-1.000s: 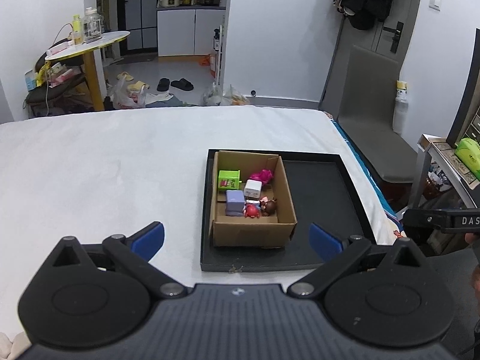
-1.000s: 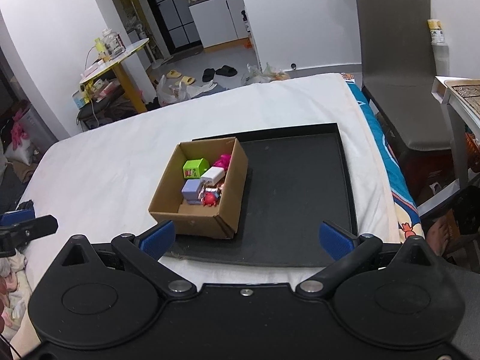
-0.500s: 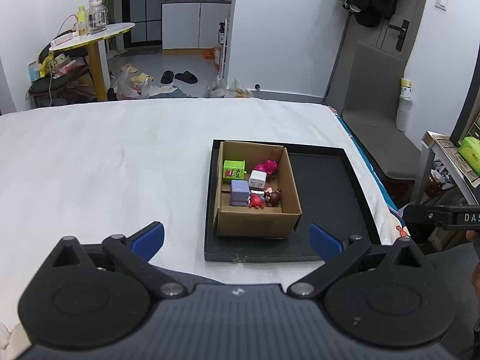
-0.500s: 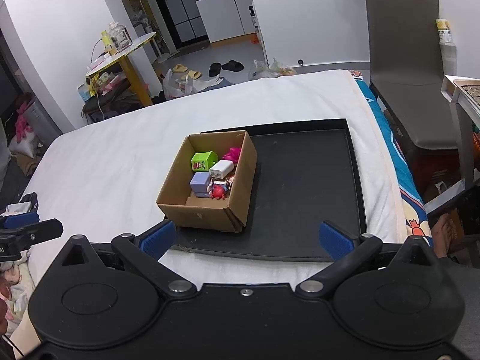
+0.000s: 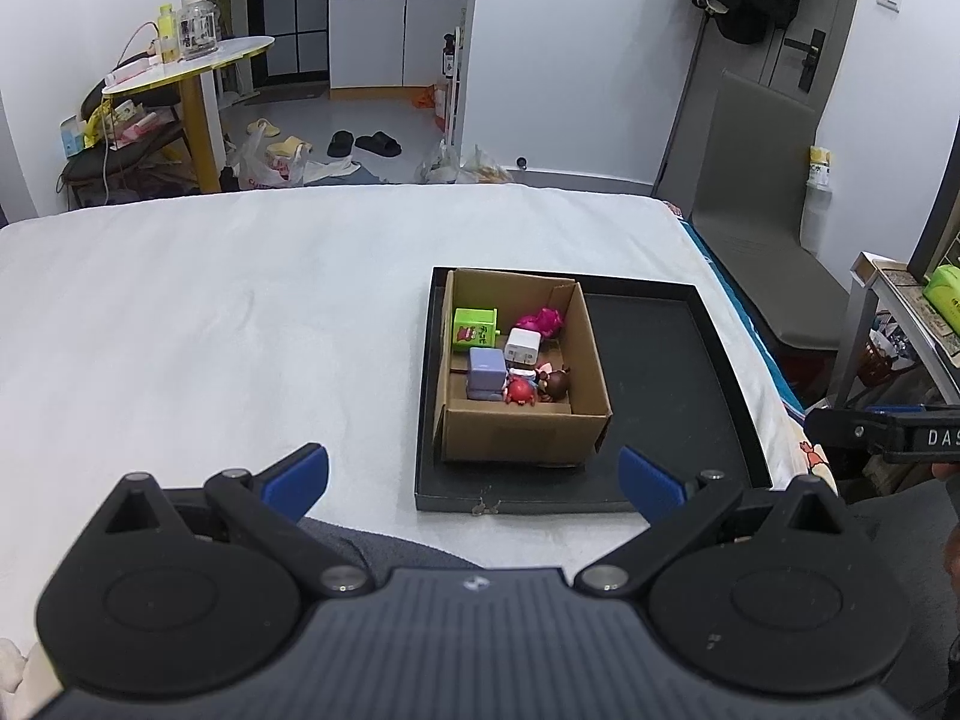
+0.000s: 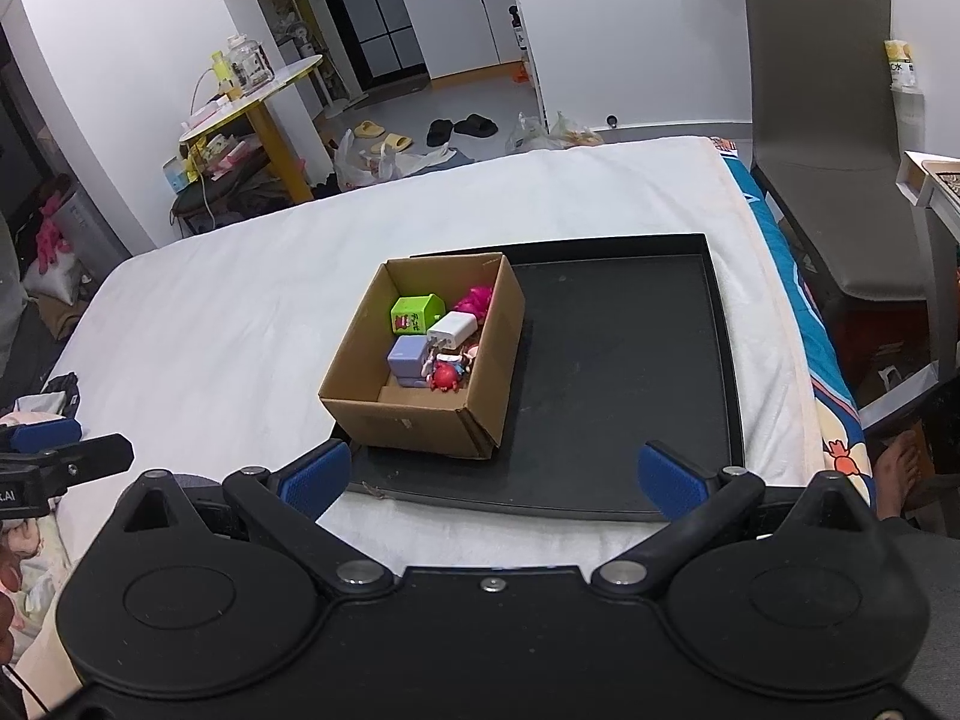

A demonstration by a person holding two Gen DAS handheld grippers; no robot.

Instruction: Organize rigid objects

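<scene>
A cardboard box (image 5: 516, 432) (image 6: 414, 420) stands at the left end of a black tray (image 5: 660, 372) (image 6: 618, 372) on a white bed. Inside it lie a green cube (image 5: 474, 329) (image 6: 414, 313), a white charger block (image 5: 523, 345) (image 6: 451, 329), a lilac block (image 5: 486, 371) (image 6: 407, 355), a pink toy (image 5: 540, 320) (image 6: 474, 300), a red figure (image 5: 521, 391) (image 6: 445, 375) and a brown-haired figurine (image 5: 555, 383). My left gripper (image 5: 474, 477) is open, held back from the tray's near edge. My right gripper (image 6: 492, 477) is open too, also short of the tray, with nothing between its fingers.
The white bed (image 5: 210, 330) stretches left of the tray. A grey chair (image 6: 840, 138) and a side table (image 5: 900, 288) stand past the bed's right edge. A yellow round table (image 5: 192, 60) with bottles is far left. Slippers and bags lie on the floor beyond.
Both grippers have drawn back and risen a little, so the box and tray look smaller and farther off. The box's contents have not moved, and both grippers stay open.
</scene>
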